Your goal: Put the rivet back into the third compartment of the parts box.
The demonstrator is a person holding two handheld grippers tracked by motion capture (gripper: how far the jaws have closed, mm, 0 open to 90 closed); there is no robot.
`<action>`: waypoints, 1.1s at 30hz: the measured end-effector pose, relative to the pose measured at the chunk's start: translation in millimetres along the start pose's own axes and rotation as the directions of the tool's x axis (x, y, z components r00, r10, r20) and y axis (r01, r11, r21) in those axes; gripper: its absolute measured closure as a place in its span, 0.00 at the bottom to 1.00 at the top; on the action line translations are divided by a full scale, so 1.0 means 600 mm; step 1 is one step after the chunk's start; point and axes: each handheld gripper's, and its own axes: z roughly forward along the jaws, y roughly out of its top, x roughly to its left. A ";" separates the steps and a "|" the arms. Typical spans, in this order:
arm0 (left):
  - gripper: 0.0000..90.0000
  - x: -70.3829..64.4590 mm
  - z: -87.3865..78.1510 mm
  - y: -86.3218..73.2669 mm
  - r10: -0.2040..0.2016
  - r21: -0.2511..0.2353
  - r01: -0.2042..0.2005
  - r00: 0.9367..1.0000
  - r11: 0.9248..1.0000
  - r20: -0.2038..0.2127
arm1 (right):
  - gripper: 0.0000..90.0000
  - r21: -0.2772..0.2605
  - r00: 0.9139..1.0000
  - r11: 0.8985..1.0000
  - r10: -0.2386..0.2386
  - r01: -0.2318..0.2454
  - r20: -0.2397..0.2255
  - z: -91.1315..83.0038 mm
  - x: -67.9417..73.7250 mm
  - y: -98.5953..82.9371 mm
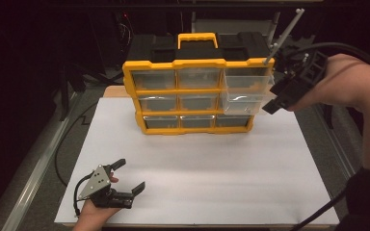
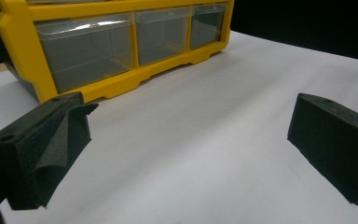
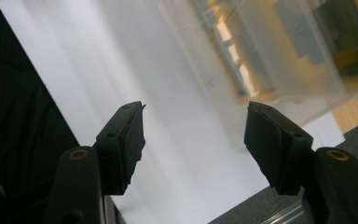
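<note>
I am holding my right gripper (image 1: 273, 102) up at the right end of the yellow drawer cabinet (image 1: 196, 91), its jaws spread apart and grasping nothing. The clear drawer (image 1: 247, 95) in front of them is sticking out of the upper right of the cabinet, past the frame. In the right gripper view that drawer (image 3: 265, 56) is blurring into glare and running off the top edge, so I cannot tell whether anything is lying inside it, nor whether a jaw is touching its wall.

My left gripper (image 1: 125, 174) is resting low near the front left corner of the white sheet (image 1: 197, 163) covering the bench, jaws released and wide, well apart from the cabinet. The person's sleeve is cutting off at the right border. Between cabinet and front edge the sheet is lying bare.
</note>
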 end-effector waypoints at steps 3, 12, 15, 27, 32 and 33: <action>0.00 0.001 0.002 -0.001 -0.008 0.001 0.008 1.000 1.000 -0.014 | 0.39 -0.001 1.000 1.000 0.009 -0.009 -0.001 0.005 0.008 -0.024; 0.00 0.002 0.002 -0.001 -0.008 0.000 0.008 1.000 1.000 -0.029 | 0.31 0.012 0.999 1.000 0.029 -0.029 -0.018 0.059 0.027 -0.067; 0.00 0.002 0.002 -0.001 -0.007 0.002 0.007 1.000 1.000 -0.030 | 0.24 0.026 0.998 0.999 0.040 -0.039 -0.037 0.107 0.029 -0.079; 0.00 0.005 0.001 -0.001 -0.016 -0.001 0.016 0.999 1.000 -0.037 | 0.06 0.050 0.996 0.998 0.048 -0.044 -0.079 0.243 0.050 -0.096; 0.00 0.003 0.005 -0.001 -0.010 0.008 0.010 1.000 1.000 -0.029 | 0.00 0.057 0.995 0.997 0.049 -0.044 -0.084 0.297 0.064 -0.097; 0.00 0.003 0.005 -0.001 -0.011 0.008 0.012 0.999 1.000 -0.032 | 0.00 0.073 0.995 0.996 0.061 -0.055 -0.082 0.328 0.068 -0.099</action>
